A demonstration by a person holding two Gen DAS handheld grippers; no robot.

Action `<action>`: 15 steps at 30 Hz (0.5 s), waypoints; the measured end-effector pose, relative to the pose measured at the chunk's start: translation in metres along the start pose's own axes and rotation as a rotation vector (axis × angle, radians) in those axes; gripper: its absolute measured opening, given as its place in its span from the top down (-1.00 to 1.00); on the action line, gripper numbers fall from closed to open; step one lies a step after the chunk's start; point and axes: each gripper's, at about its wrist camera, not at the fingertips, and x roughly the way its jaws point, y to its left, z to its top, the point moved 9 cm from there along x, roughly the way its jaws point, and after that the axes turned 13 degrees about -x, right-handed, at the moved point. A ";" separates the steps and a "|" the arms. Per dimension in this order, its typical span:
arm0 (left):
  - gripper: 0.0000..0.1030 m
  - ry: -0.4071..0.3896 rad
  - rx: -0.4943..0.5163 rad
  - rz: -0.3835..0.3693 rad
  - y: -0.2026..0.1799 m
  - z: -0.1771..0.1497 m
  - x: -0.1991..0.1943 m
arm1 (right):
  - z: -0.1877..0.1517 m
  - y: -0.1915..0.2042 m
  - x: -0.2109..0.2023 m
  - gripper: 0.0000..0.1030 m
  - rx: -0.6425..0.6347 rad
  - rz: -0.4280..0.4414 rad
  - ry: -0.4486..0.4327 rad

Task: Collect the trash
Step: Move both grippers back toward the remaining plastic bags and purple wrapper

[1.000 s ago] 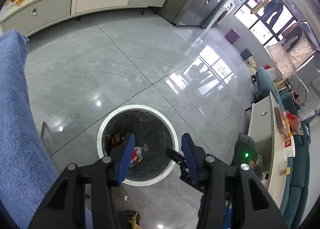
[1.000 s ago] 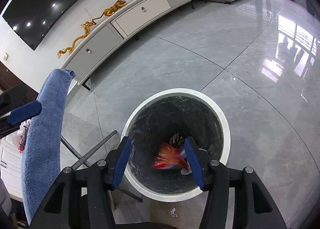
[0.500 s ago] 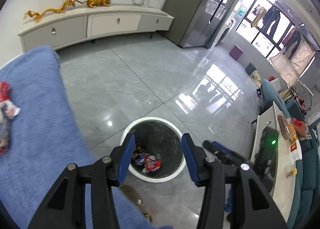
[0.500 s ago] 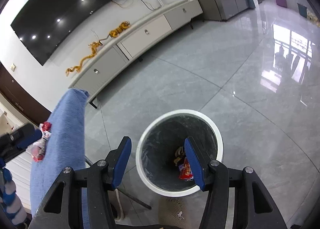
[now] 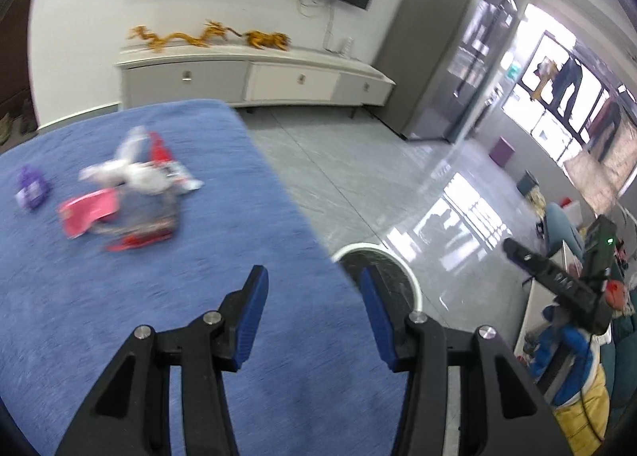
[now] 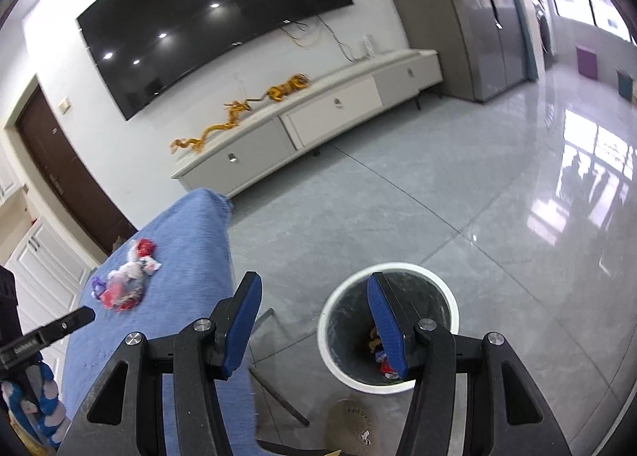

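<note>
A pile of wrappers in pink, white and red lies on the blue towel-covered table, with a purple wrapper to its left. My left gripper hovers open and empty over the table's near right part, short of the pile. My right gripper is open and empty, high above the floor. Its right finger overlaps the white-rimmed bin, which holds wrappers. The same pile shows on the table at left. The bin's rim peeks out beside the table edge.
A low white TV cabinet with golden dragon figures stands under a wall TV. Glossy grey floor tiles spread around the bin. A slipper lies near the bin. Metal table legs show beneath the table's edge.
Both grippers have risen away from the bin, which now looks smaller. The left gripper swung left over the blue table, bringing the wrapper pile into view. Both stayed open.
</note>
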 end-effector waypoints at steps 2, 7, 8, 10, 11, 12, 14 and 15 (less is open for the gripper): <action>0.09 -0.024 -0.034 0.009 0.026 0.000 -0.016 | 0.006 0.014 -0.004 -0.02 -0.030 0.006 -0.009; 0.09 -0.080 -0.108 0.052 0.088 0.002 -0.051 | 0.018 0.052 -0.008 -0.02 -0.098 0.032 -0.017; 0.09 -0.089 -0.121 0.059 0.102 -0.001 -0.057 | 0.020 0.060 -0.008 -0.02 -0.115 0.034 -0.015; 0.09 -0.110 -0.154 0.079 0.129 -0.002 -0.069 | 0.020 0.072 -0.007 -0.02 -0.134 0.040 -0.011; 0.09 -0.116 -0.171 0.087 0.140 -0.003 -0.073 | 0.020 0.078 -0.007 -0.02 -0.142 0.043 -0.008; 0.09 -0.122 -0.187 0.094 0.150 -0.006 -0.078 | 0.020 0.084 -0.005 -0.02 -0.154 0.045 -0.003; 0.09 -0.136 -0.229 0.105 0.174 -0.006 -0.085 | 0.020 0.093 -0.003 -0.02 -0.172 0.050 0.004; 0.09 -0.140 -0.250 0.108 0.184 -0.006 -0.087 | 0.021 0.099 -0.001 -0.02 -0.184 0.053 0.009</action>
